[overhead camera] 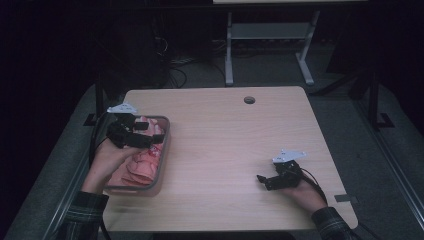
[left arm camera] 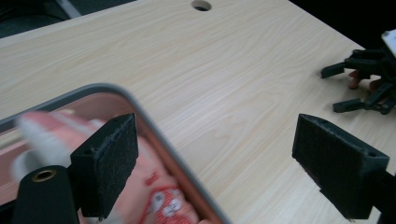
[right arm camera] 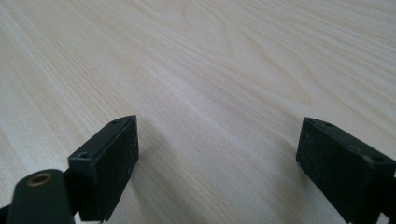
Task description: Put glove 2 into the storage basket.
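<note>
A grey tray [overhead camera: 164, 150] at the table's left side holds pink packets [overhead camera: 142, 165] with red and white print. My left gripper [overhead camera: 150, 134] hovers over the tray's far right part, open and empty. In the left gripper view its jaws straddle the tray's rim [left arm camera: 154, 133], the left one over a pink packet [left arm camera: 154, 196], the right one over bare wood. My right gripper [overhead camera: 264, 181] rests low over the table at the right front, open, with nothing between its jaws. It also appears far off as the right gripper [left arm camera: 348, 88] in the left gripper view.
The wooden table [overhead camera: 225, 140] has a round cable hole [overhead camera: 249, 100] near its far edge. A grey tape strip [overhead camera: 346, 198] sits at the right front corner. A white desk frame [overhead camera: 270, 40] and cables stand on the dark floor beyond.
</note>
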Tool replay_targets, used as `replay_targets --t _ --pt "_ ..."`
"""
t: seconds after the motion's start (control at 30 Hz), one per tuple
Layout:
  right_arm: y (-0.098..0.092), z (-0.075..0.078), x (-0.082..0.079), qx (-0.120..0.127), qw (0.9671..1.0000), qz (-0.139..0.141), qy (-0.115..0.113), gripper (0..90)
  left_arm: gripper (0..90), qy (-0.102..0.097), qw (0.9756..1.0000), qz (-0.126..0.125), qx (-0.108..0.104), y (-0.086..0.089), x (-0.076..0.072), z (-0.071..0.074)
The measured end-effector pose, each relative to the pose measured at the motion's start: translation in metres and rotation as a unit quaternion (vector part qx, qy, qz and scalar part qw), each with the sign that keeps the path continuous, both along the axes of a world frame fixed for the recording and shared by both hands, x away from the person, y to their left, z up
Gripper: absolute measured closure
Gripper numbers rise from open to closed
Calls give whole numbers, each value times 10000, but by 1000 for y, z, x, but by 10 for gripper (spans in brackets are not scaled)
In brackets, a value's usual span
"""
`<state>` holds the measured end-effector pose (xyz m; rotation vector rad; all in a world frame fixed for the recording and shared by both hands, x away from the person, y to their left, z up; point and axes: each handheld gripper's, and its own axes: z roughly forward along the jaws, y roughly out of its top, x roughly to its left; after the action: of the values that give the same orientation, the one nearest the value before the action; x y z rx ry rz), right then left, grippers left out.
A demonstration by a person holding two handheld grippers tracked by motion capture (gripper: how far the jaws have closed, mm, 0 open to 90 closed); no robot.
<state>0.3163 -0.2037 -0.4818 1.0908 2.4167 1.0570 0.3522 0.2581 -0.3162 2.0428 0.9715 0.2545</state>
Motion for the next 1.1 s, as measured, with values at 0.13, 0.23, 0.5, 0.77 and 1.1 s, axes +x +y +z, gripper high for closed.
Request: replay_targets --t 0.13,0.23,0.5,0.77,1.1 --pt "0 0 0 0 10000 0 1 123 141 15 9998 -188 15 -19 -3 -5" --pt "0 0 0 1 10000 4 -3 123 141 38 9995 -325 16 -34 -6 -10" --pt "0 0 0 1 10000 0 1 123 142 72 9980 -621 69 -71 -13 -24" --pt "0 0 0 2 10000 12 7 124 143 68 9968 -764 210 -101 -22 -44" --pt "0 0 -1 0 10000 23 0 123 143 64 9934 -1011 539 -133 -35 -77"
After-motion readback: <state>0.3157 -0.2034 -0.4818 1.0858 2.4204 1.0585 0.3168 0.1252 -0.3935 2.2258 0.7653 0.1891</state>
